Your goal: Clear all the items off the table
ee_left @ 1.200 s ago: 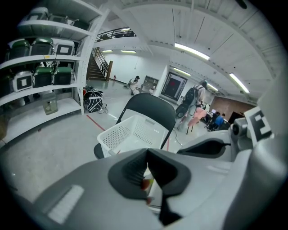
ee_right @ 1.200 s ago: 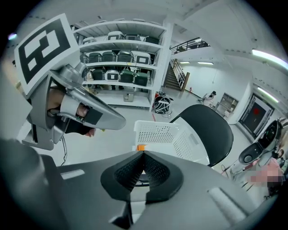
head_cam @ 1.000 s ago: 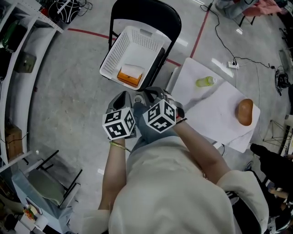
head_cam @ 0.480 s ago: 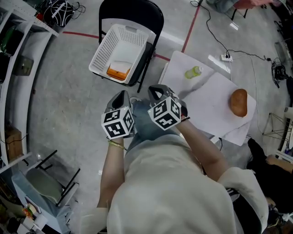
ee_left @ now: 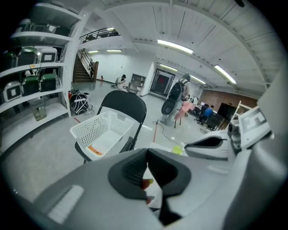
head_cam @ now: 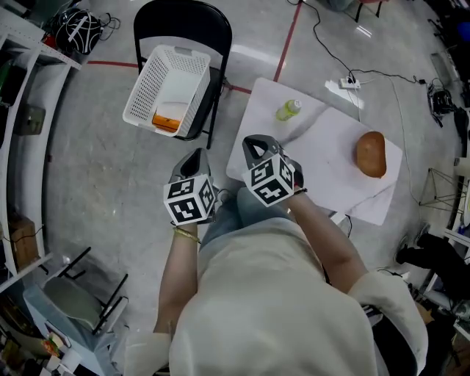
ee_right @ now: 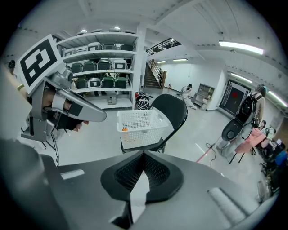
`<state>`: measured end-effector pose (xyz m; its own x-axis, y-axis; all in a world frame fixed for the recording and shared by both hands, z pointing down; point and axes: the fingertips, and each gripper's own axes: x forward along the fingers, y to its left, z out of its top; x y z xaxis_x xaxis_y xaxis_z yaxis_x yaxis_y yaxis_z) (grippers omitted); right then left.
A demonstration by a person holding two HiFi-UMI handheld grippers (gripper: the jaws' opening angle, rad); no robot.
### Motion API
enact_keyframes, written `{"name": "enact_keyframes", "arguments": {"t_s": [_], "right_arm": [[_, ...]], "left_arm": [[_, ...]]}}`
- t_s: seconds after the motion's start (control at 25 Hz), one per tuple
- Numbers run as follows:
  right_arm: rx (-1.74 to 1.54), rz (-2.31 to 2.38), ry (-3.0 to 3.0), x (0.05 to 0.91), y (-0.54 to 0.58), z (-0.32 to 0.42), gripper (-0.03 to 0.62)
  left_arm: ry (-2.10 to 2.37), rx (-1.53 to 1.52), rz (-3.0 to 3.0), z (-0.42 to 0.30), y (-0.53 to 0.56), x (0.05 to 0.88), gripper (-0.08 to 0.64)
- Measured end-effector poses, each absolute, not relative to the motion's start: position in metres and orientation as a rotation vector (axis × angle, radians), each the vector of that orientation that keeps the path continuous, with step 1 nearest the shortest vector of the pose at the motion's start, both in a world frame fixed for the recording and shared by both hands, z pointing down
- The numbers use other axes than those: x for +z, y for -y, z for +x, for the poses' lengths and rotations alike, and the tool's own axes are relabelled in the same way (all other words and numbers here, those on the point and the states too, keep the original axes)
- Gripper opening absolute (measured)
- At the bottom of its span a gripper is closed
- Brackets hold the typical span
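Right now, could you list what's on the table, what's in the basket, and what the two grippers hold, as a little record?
Table: green bottle, brown oval item
Basket: on the black chair, holds an orange item
Left gripper: jaws together, empty
Right gripper: jaws together, empty
Left to clear: both table items

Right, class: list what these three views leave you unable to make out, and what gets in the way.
- Head view: the orange item in the basket is too small to identify.
- Head view: the table's near edge is hidden behind the right gripper and arm.
- Left gripper view: the left gripper's own body covers most of the table; the bottle is a small yellow-green blur.
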<state>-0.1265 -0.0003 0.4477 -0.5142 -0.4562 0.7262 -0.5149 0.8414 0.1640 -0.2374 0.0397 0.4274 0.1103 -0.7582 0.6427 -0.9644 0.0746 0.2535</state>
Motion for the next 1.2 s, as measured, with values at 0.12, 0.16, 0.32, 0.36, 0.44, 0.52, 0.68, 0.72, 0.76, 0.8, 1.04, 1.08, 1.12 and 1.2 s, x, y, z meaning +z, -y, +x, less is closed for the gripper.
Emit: {"name": "enact_keyframes", "arguments": {"t_s": [0.12,0.16,0.32,0.36,0.44,0.52,0.68,0.72,0.76,0.8,1.04,1.08,1.12,1.2], "right_arm": [[0.120,0.726,2.183,0.449,0.009,-0.104,-0.002],[0.130,0.730,2.182,0.448,0.011,-0.097,-0.002],[0.148,0.736,2.174,0.453,0.019,-0.067,-0.002],[0.151,0.736,2.171,0.455,0.022,-0.060,-0.002],[0.162,0.740,2.168,0.459,0.027,-0.047,-0.002],[0.183,0.745,2.166,0.464,0.032,-0.035,-0.002],[0.227,0.759,2.161,0.475,0.041,-0.009,-0.002],[0.236,0.764,2.162,0.479,0.043,-0.003,-0.002],[0.245,0.768,2.162,0.482,0.045,0.002,-0.002],[0.252,0.772,2.162,0.487,0.048,0.008,-0.002],[0.307,0.793,2.150,0.524,0.066,0.035,-0.002],[0.317,0.794,2.149,0.532,0.069,0.040,-0.002],[0.325,0.794,2.148,0.539,0.071,0.044,-0.002],[0.344,0.795,2.145,0.556,0.078,0.053,0.000]], "left_arm": [[1.683,0.392,1.731,-0.218,-0.029,0.425,0.008],[1.681,0.393,1.731,-0.212,-0.026,0.425,0.008],[1.671,0.392,1.729,-0.182,-0.012,0.428,0.008],[1.669,0.389,1.728,-0.176,-0.009,0.429,0.008],[1.670,0.385,1.725,-0.164,-0.004,0.431,0.009],[1.671,0.378,1.717,-0.154,0.002,0.434,0.008],[1.664,0.376,1.705,-0.133,0.009,0.443,0.008],[1.662,0.381,1.704,-0.128,0.011,0.446,0.008],[1.658,0.385,1.703,-0.124,0.013,0.449,0.008],[1.655,0.388,1.700,-0.120,0.015,0.453,0.009],[1.649,0.394,1.666,-0.104,0.022,0.483,0.009],[1.646,0.399,1.661,-0.101,0.023,0.489,0.009],[1.643,0.404,1.657,-0.098,0.024,0.495,0.009],[1.637,0.414,1.650,-0.094,0.026,0.506,0.008]]}}
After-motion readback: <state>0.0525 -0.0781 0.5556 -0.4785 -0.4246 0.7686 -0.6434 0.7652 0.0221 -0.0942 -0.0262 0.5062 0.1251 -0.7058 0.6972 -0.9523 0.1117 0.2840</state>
